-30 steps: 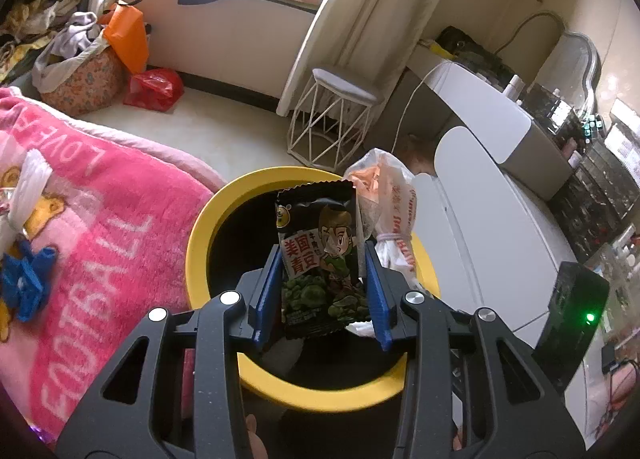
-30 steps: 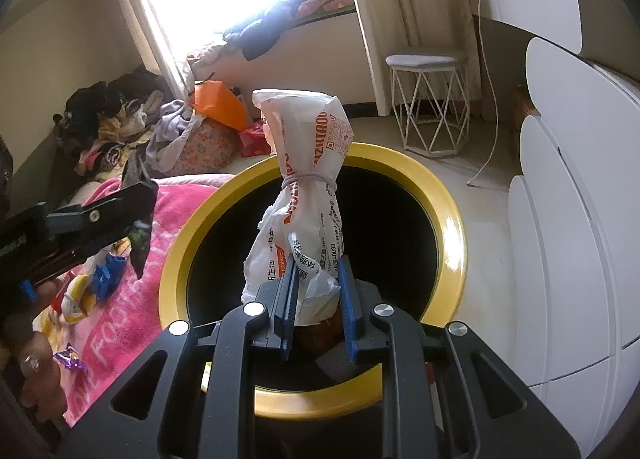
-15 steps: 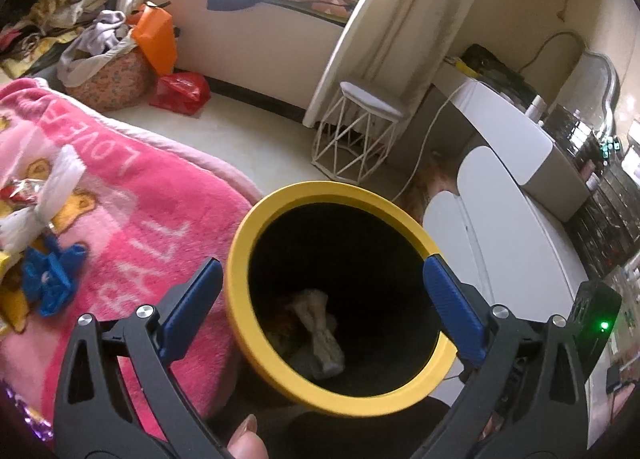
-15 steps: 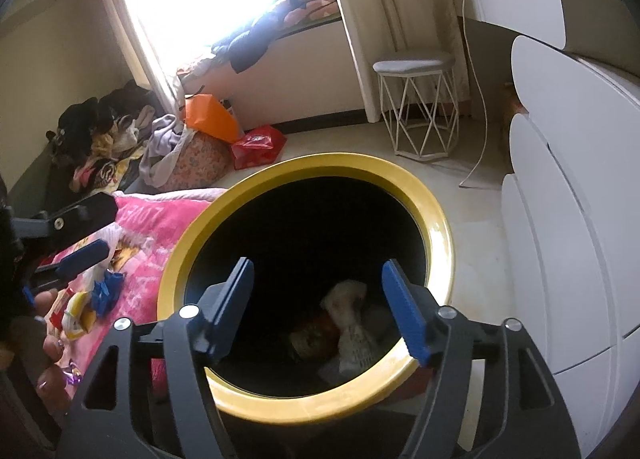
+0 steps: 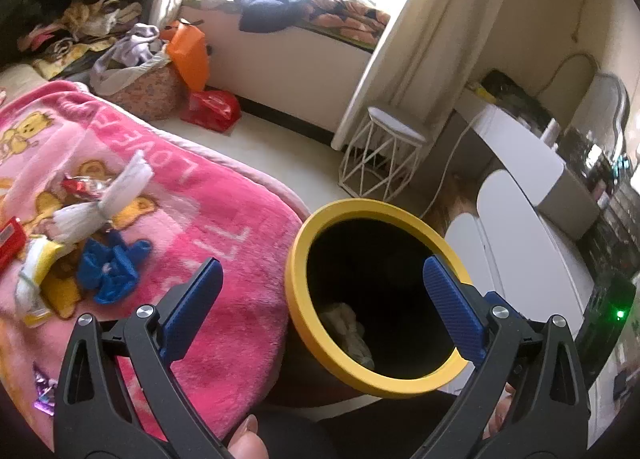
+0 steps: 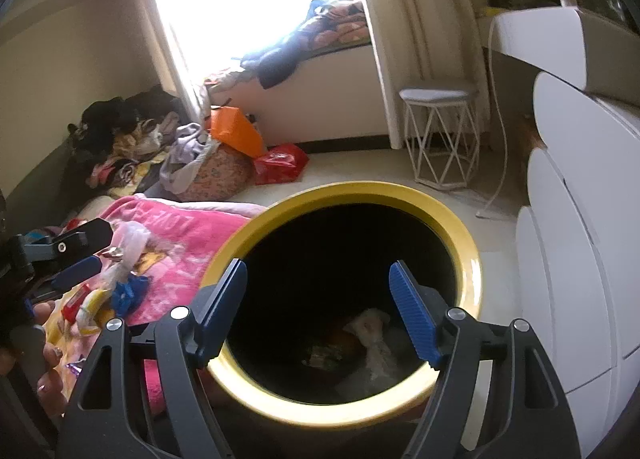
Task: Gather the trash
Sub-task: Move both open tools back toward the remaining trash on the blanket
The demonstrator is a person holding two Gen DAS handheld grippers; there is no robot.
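Both grippers are released with nothing between their fingers: your right gripper [image 6: 318, 309] has just been opening over the yellow-rimmed bin [image 6: 472, 259] so the trash falls in. Your left gripper [image 5: 320, 307] angles toward the pink blanket [image 5: 224, 219], where the blue wrapper [image 5: 112, 271] and white wrappers [image 5: 100, 207] wait.

The snack packet and the tied white bag [image 6: 372, 333] are out of the grippers and lie in the bin [image 6: 472, 255]; both jaws have just been opening, empty.
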